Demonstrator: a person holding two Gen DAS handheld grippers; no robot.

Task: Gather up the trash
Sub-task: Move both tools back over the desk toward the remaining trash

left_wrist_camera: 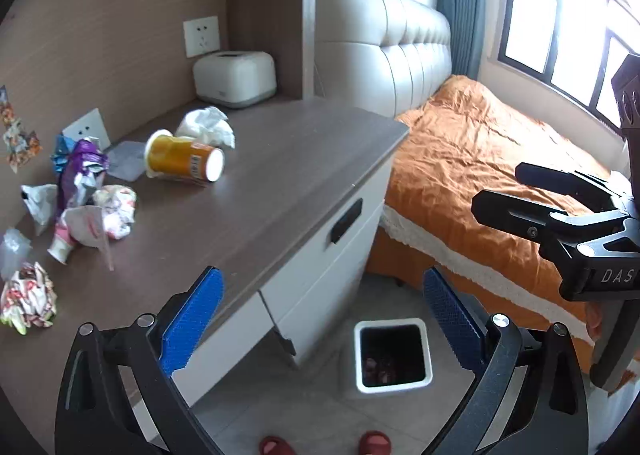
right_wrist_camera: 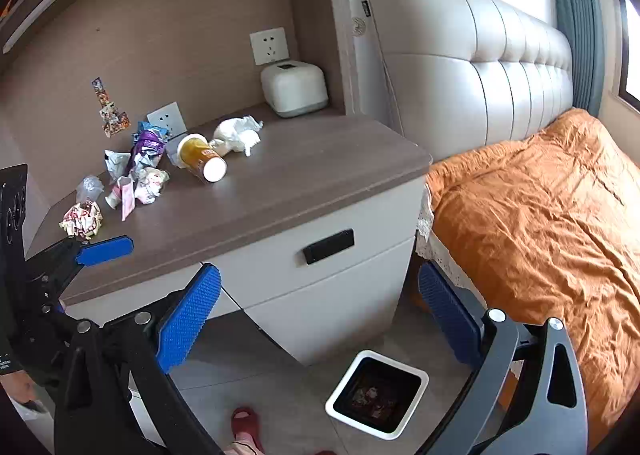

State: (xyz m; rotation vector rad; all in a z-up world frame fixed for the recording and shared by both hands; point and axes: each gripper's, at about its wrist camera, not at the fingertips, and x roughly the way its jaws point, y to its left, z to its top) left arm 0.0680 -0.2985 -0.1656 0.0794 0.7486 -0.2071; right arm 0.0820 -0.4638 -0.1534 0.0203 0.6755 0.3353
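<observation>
Trash lies on the brown desk top [left_wrist_camera: 280,159] [right_wrist_camera: 304,171]: a tipped yellow cup [left_wrist_camera: 182,159] [right_wrist_camera: 200,159], a white crumpled tissue [left_wrist_camera: 208,125] [right_wrist_camera: 238,135], a purple wrapper [left_wrist_camera: 78,171] [right_wrist_camera: 148,149], crumpled paper balls [left_wrist_camera: 116,211] [right_wrist_camera: 82,219] and small wrappers. A white-rimmed bin [left_wrist_camera: 393,355] [right_wrist_camera: 376,393] stands on the floor with some trash inside. My left gripper [left_wrist_camera: 324,319] is open and empty, over the desk's front edge above the bin. My right gripper [right_wrist_camera: 320,315] is open and empty, before the drawer. The right gripper also shows in the left wrist view [left_wrist_camera: 500,191], over the bed.
A white tissue box [left_wrist_camera: 235,77] [right_wrist_camera: 294,89] stands at the desk's back corner. A bed with an orange cover [left_wrist_camera: 488,159] [right_wrist_camera: 540,215] lies to the right. The drawer handle [right_wrist_camera: 329,246] faces me. Red slippers [left_wrist_camera: 374,443] are on the floor below.
</observation>
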